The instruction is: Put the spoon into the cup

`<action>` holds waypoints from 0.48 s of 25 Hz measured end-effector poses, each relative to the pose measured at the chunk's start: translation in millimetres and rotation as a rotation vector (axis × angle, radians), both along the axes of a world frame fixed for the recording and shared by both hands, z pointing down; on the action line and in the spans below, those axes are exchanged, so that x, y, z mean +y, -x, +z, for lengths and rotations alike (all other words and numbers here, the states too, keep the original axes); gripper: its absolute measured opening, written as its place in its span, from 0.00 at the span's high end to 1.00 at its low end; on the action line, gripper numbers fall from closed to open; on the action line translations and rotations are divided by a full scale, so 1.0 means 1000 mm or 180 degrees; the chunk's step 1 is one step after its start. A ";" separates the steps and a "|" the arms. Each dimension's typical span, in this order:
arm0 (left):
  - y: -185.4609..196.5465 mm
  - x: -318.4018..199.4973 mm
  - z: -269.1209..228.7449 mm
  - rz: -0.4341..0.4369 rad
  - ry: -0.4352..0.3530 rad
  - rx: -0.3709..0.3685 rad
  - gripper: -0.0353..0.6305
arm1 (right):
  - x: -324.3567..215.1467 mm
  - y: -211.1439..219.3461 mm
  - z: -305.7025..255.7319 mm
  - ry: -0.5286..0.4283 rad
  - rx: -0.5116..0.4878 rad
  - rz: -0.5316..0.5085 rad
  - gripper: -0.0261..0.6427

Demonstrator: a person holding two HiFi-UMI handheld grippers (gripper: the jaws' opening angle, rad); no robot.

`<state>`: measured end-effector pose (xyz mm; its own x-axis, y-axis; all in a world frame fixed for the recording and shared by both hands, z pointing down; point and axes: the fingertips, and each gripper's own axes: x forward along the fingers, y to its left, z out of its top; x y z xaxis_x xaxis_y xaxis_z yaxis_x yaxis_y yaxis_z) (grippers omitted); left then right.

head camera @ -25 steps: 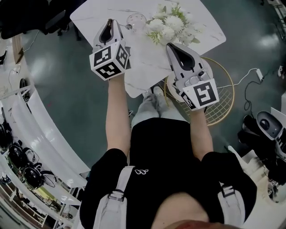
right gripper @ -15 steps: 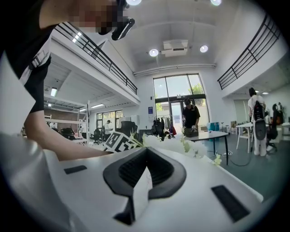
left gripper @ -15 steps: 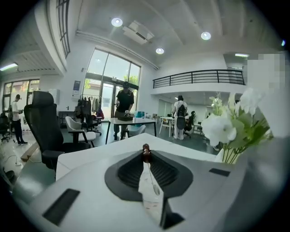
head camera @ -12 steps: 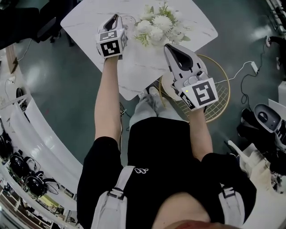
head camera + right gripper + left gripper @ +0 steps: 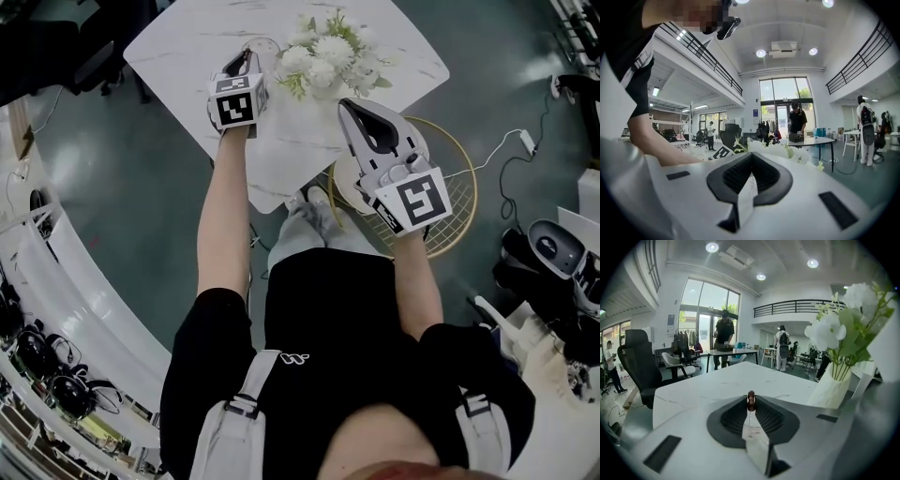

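Observation:
My left gripper (image 5: 246, 59) hangs over the white marble table (image 5: 187, 56), its tip right at the rim of the clear glass cup (image 5: 265, 47), which it largely hides. In the left gripper view its jaws (image 5: 751, 404) are almost closed on the spoon, of which only a small brown end (image 5: 751, 399) shows above the tips. The rest of the spoon and the cup are hidden below the jaws there. My right gripper (image 5: 352, 108) is held level over the table's near edge, shut and holding nothing (image 5: 749, 174).
A white vase of white flowers (image 5: 323, 56) stands just right of the cup and looms at the right in the left gripper view (image 5: 834, 380). A round gold wire stool (image 5: 455, 202) is under my right hand. Office chairs and people stand beyond the table.
My left gripper has sunk and moved toward the cup, so its tip now covers most of the glass. The right gripper has stayed where it was.

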<state>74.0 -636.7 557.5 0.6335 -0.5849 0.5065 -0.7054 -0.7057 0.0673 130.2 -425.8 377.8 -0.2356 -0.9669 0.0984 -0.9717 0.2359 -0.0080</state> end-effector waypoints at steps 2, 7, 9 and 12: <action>0.001 0.004 0.007 0.0052 0.0027 -0.0054 0.85 | 0.000 0.002 0.000 -0.0005 0.0015 -0.0015 0.95; 0.009 0.012 0.011 0.0148 0.0076 -0.0052 0.70 | 0.001 0.007 -0.002 -0.0017 0.0027 -0.0047 0.95; 0.013 0.015 0.000 0.0136 0.0035 0.0052 0.67 | 0.001 0.010 -0.002 -0.0026 0.0025 -0.0069 0.95; 0.023 0.018 -0.025 0.0061 -0.0089 0.0238 0.65 | -0.001 0.017 -0.002 -0.0039 0.0017 -0.0121 0.95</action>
<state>50.7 -618.3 532.6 0.6801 -0.5856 0.4410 -0.6855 -0.7213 0.0993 113.5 -427.0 375.8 -0.2717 -0.9584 0.0879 -0.9621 0.2727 0.0003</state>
